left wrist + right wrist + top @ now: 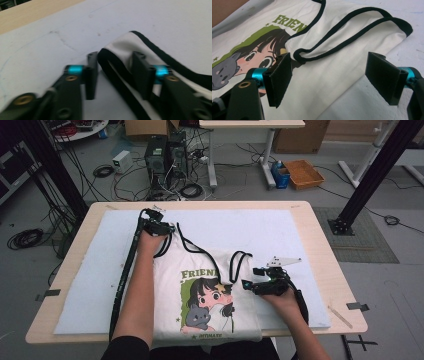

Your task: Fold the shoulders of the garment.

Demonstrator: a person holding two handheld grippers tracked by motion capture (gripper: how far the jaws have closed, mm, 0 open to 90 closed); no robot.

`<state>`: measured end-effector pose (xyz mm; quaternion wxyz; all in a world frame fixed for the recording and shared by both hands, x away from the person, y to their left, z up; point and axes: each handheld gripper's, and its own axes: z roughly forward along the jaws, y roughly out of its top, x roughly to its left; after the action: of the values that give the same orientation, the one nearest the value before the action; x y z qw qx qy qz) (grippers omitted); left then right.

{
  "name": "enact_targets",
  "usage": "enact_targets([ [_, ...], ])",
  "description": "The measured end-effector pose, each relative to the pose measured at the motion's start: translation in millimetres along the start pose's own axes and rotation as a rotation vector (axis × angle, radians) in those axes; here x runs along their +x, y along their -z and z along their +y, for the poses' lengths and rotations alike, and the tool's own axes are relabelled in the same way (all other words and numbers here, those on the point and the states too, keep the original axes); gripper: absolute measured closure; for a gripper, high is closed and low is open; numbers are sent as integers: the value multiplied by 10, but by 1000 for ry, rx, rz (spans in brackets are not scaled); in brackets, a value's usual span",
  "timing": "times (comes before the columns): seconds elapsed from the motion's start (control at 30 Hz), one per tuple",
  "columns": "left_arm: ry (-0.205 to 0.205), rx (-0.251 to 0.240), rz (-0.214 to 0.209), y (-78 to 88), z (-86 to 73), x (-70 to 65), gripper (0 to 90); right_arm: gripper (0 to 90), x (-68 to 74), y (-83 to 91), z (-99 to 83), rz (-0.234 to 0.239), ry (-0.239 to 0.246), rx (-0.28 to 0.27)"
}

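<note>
Lying flat on the white mat (75, 285) that covers your wooden table (320, 245) is a cream sleeveless top (170, 295) with black trim and a cartoon print of a girl and a grey cat under green lettering; its hem reaches the near edge of the table and its straps point away from you. Your left gripper (167, 229) sits at the far left strap of the garment, and in the left gripper view (117, 72) its jaws stand partly apart with the black-edged strap corner (125, 47) lying between them, the right jaw resting over the cloth and the left jaw on the bare mat just beside the trim; they have not closed on the fabric. Your right gripper (250, 279) rests at the right side of the top, near the looped right strap (239, 262). In the right gripper view (334, 75) its jaws are spread wide, the left jaw over the printed face and the right jaw over the mat past the garment's edge, with plain cream cloth between them and nothing gripped. Black cables trail from both grippers along your forearms.
</note>
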<state>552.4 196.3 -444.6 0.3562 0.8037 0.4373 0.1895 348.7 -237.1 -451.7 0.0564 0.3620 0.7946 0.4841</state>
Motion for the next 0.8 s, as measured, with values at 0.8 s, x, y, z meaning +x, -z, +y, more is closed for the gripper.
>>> enact_targets([
  [0.8,-113,-242,-164,1005,-403,-617,874,233,19,-28,7,5,17,27],
])
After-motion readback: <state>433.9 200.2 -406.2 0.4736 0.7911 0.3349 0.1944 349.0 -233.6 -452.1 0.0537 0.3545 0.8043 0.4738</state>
